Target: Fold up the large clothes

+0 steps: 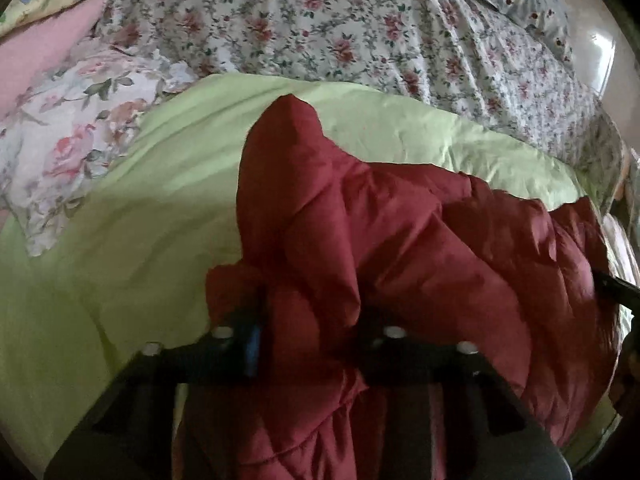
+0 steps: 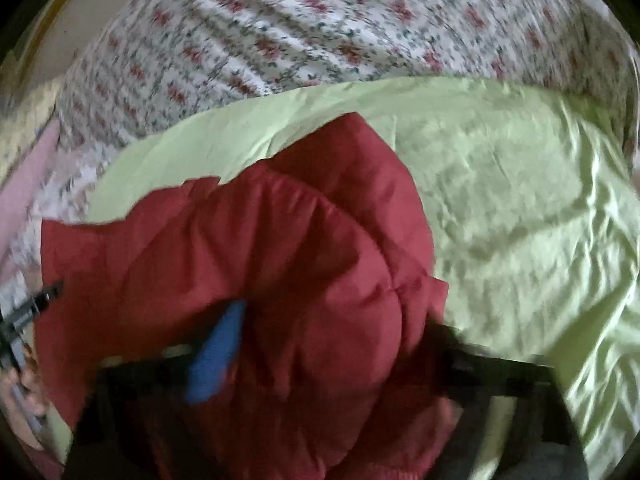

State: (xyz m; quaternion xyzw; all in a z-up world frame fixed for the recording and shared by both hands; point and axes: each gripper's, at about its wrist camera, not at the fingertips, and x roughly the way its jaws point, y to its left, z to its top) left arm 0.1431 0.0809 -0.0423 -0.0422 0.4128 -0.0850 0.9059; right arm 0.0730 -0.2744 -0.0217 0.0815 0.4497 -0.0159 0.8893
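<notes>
A dark red quilted jacket [image 1: 400,220] lies bunched on a light green sheet [image 1: 120,240]. A fold of it stands up between the fingers of my left gripper [image 1: 312,336], which is shut on that fold. In the right wrist view the jacket [image 2: 240,240] bulges thickly between the jaws of my right gripper [image 2: 332,332]; its blue pad [image 2: 216,352] presses into the fabric, so it is shut on the jacket. Each gripper shows at the edge of the other's view: the right one [image 1: 616,288], the left one [image 2: 36,308].
The green sheet [image 2: 520,220] covers a bed with a small-flowered spread [image 1: 320,20] behind it. A large-flowered pillow [image 1: 60,140] and pink cloth [image 1: 40,52] lie at the far left. The bed's edge and pale floor [image 1: 600,52] show at the upper right.
</notes>
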